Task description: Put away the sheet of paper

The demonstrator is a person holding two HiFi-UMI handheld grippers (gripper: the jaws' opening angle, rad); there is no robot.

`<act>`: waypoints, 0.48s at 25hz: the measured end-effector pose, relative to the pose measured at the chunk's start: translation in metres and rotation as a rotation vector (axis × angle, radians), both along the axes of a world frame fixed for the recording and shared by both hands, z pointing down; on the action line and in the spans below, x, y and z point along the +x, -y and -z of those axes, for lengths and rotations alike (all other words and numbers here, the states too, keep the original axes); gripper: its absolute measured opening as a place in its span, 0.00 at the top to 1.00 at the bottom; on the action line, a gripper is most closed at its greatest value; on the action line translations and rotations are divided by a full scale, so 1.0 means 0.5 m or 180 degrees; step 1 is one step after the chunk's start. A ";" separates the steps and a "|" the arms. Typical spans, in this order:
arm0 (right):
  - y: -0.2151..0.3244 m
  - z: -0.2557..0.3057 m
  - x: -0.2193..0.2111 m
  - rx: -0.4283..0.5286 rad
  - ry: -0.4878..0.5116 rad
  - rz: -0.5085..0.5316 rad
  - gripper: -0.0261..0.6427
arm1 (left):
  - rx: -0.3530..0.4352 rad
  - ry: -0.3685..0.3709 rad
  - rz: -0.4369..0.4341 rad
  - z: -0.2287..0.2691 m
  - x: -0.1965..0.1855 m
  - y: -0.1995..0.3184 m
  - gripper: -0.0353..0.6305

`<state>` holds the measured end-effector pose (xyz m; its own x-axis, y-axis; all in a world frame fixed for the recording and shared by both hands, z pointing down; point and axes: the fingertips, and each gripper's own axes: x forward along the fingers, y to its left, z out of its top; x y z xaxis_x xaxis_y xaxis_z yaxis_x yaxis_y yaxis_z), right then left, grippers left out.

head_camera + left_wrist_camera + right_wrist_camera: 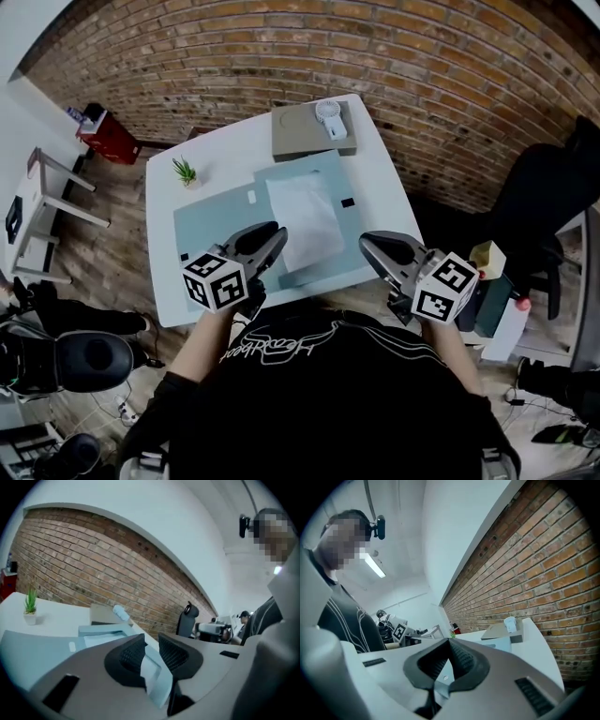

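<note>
A white sheet of paper (305,220) lies flat on a pale blue-grey folder (330,172) in the middle of the white table (380,159). A second blue-grey folder (211,217) lies to its left. My left gripper (272,238) hovers over the near left corner of the sheet; its jaws stand a little apart with nothing between them, and the paper (101,638) shows beyond them in the left gripper view. My right gripper (368,243) is held over the table's near right edge, tips together, holding nothing. Neither gripper touches the sheet.
A flat grey box (300,139) with a small white device (329,115) on it sits at the table's far edge. A small potted plant (185,172) stands at the far left. A black office chair (544,202) is at the right, a red cabinet (110,137) far left.
</note>
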<state>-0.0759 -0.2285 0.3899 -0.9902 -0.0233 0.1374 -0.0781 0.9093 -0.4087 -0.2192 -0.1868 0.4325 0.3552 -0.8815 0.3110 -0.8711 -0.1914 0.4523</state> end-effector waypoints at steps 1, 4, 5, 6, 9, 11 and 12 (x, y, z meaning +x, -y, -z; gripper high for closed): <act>-0.002 0.002 0.000 0.0004 0.0014 0.0001 0.96 | 0.0129 -0.0045 -0.0049 0.026 0.008 -0.004 0.81; -0.005 0.005 0.000 0.0056 0.0048 -0.0014 0.96 | 0.0339 -0.0005 -0.0229 0.078 0.038 -0.016 0.86; -0.005 0.008 0.000 0.0077 0.0073 -0.0020 0.96 | 0.0389 0.0013 -0.0290 0.091 0.048 -0.019 0.87; -0.005 0.012 0.001 0.0100 0.0100 -0.0022 0.96 | 0.0437 0.0020 -0.0342 0.101 0.059 -0.021 0.87; -0.010 0.019 0.001 0.0172 0.0139 0.0008 0.96 | 0.0531 0.0020 -0.0429 0.122 0.082 -0.026 0.88; -0.012 0.018 0.002 0.0192 0.0128 0.0014 0.96 | 0.0543 0.0045 -0.0433 0.126 0.088 -0.029 0.88; -0.013 0.016 0.002 0.0189 0.0119 0.0009 0.96 | 0.0534 0.0071 -0.0419 0.125 0.089 -0.030 0.88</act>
